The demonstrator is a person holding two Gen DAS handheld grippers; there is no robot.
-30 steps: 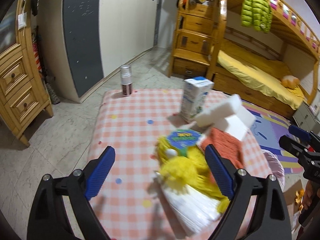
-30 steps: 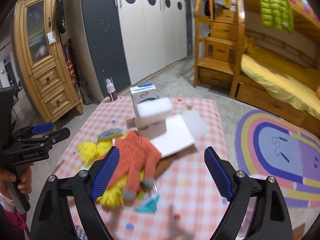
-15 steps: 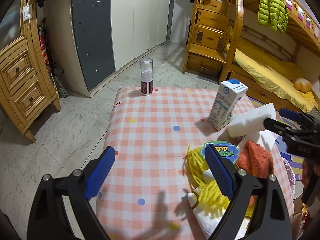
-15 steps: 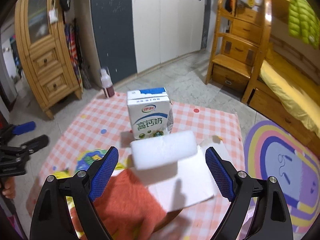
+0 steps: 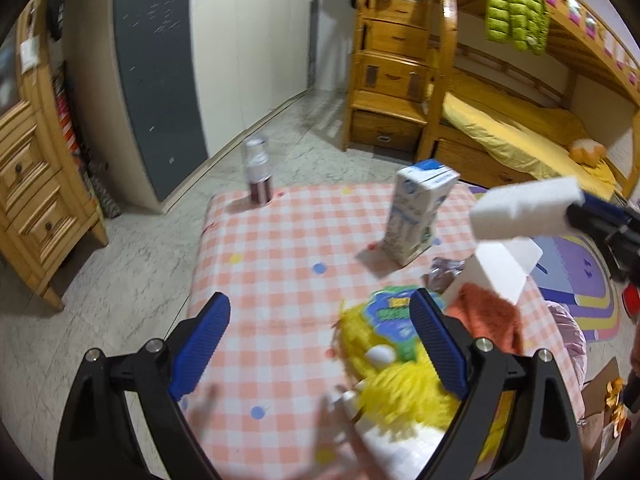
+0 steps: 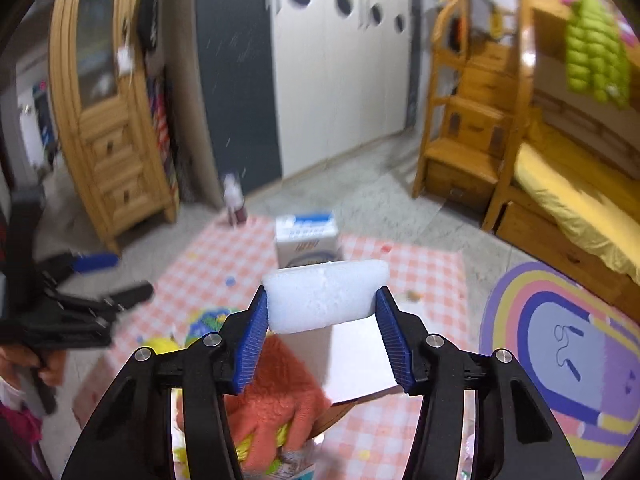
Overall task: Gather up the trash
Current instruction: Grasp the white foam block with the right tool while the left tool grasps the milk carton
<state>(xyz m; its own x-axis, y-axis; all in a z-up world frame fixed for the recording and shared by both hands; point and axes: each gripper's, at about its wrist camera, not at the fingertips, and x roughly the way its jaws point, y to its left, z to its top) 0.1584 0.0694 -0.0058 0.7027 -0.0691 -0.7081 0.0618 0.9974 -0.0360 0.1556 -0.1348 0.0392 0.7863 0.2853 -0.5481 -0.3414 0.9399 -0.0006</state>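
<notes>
The right claw (image 6: 322,330) has just closed its jaws on the white foam block (image 6: 326,296), which it holds lifted above the counter (image 5: 280,248), while the left claw (image 5: 320,344) hangs wide open and empty over the yellow fluff (image 5: 384,364). By my judgement the collecting has barely begun, since the milk carton (image 5: 420,216), the orange cloth (image 6: 276,392), the white card (image 6: 356,356) and the small bottle (image 5: 258,172) remain on the counter. The right view alone shows the pads (image 6: 256,344) pressing the block's ends, while the left view alone shows the block clear of the carton and a cardboard box (image 5: 604,396) on the floor beside the counter.
</notes>
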